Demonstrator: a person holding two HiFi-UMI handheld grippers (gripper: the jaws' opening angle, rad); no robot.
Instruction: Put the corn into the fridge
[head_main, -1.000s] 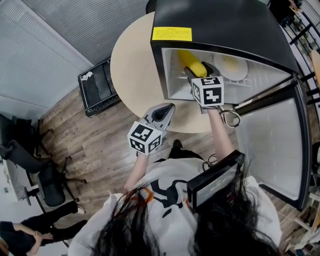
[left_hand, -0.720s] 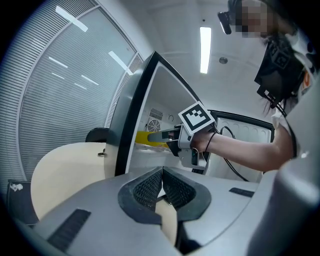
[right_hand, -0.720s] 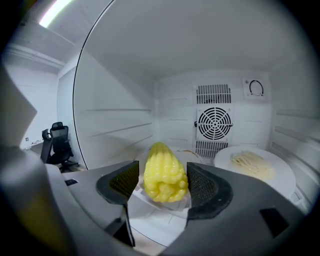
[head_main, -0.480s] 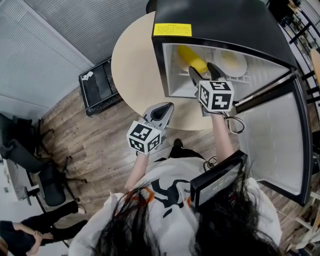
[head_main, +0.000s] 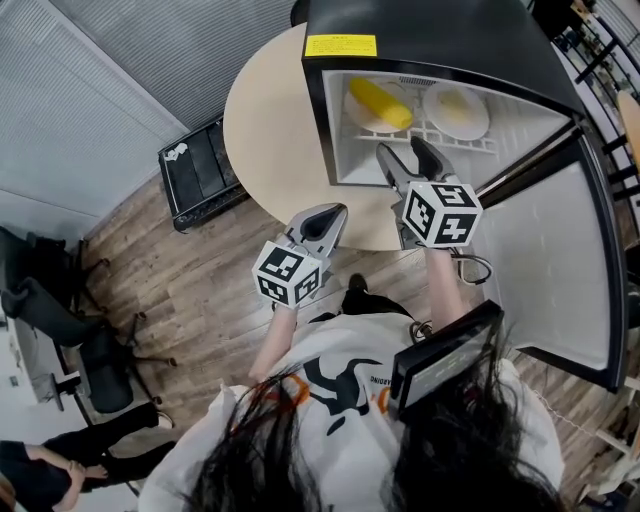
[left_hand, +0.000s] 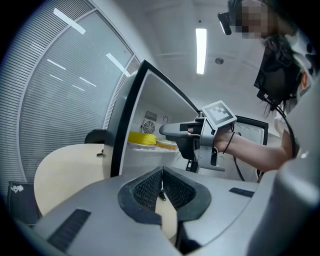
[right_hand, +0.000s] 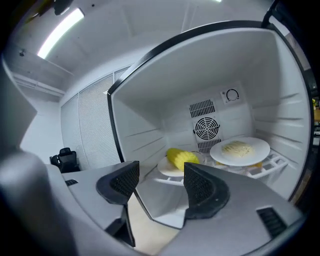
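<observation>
Right gripper: jaws wide apart, having just been opening, nothing between them; it hangs just outside the mouth of the mini fridge.
Left gripper: jaws pressed together and empty, over the near edge of the round bench.
Corn: inside the fridge, lying on a small white plate at the left of the wire shelf, touching neither gripper.
Corn's long axis: slanted across the shelf, from back-left to front-right in the head view.
Direction: ahead of the right gripper and slightly to its left; the right hand is much the nearer.
Neighbour: second plate to the right, carrying pale food, possibly more corn.
Fridge door: wide open, to the right gripper's right.
Stage: the placing looks done.
</observation>
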